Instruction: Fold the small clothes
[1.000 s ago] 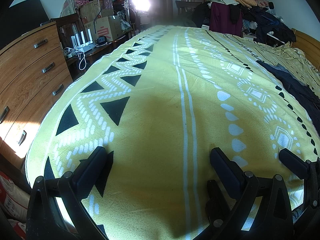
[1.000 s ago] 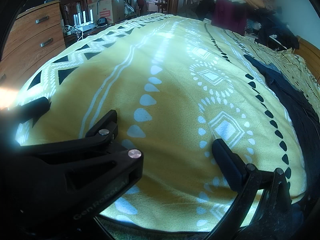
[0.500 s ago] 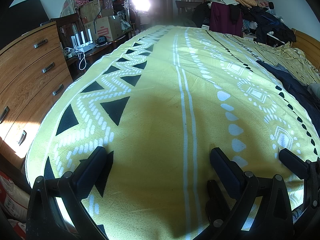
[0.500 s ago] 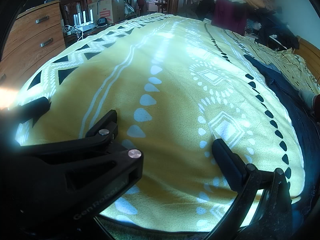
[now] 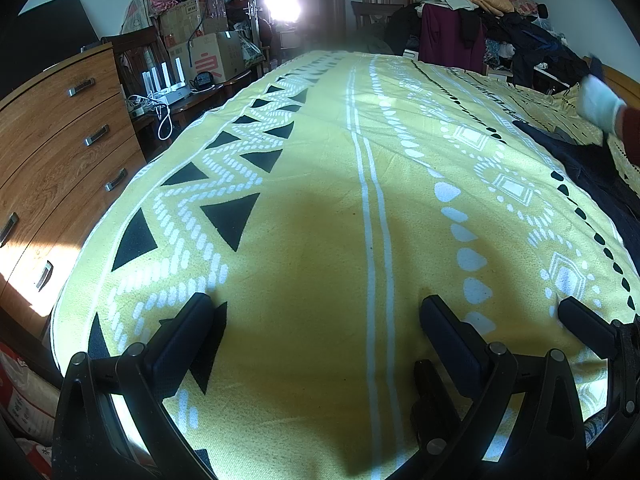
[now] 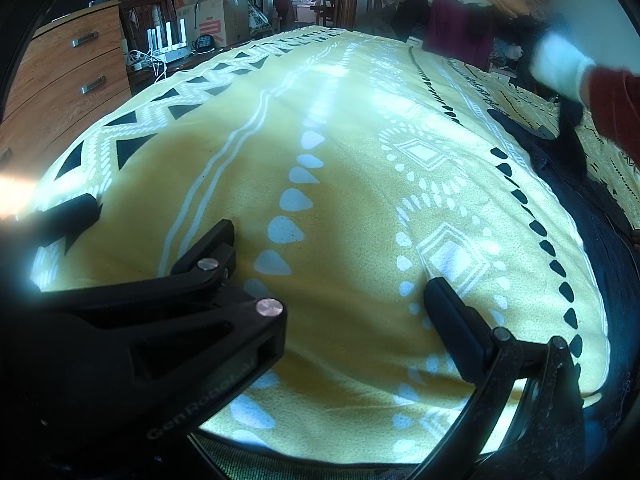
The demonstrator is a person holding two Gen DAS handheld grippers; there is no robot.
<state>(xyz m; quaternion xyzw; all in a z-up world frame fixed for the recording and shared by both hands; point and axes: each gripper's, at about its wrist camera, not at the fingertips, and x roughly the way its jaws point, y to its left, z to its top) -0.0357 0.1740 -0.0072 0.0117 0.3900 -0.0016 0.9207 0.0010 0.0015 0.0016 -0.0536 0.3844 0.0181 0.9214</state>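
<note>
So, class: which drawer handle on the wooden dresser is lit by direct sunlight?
The lowest handle, inside the bright sun patch; the handles above stay in shade.

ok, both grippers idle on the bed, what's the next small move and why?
Probably wait. Both grippers, left and right, sit open and empty over the blanket. A gloved hand is reaching at the dark garment on the right; no cloth lies in front to grasp yet.
</note>
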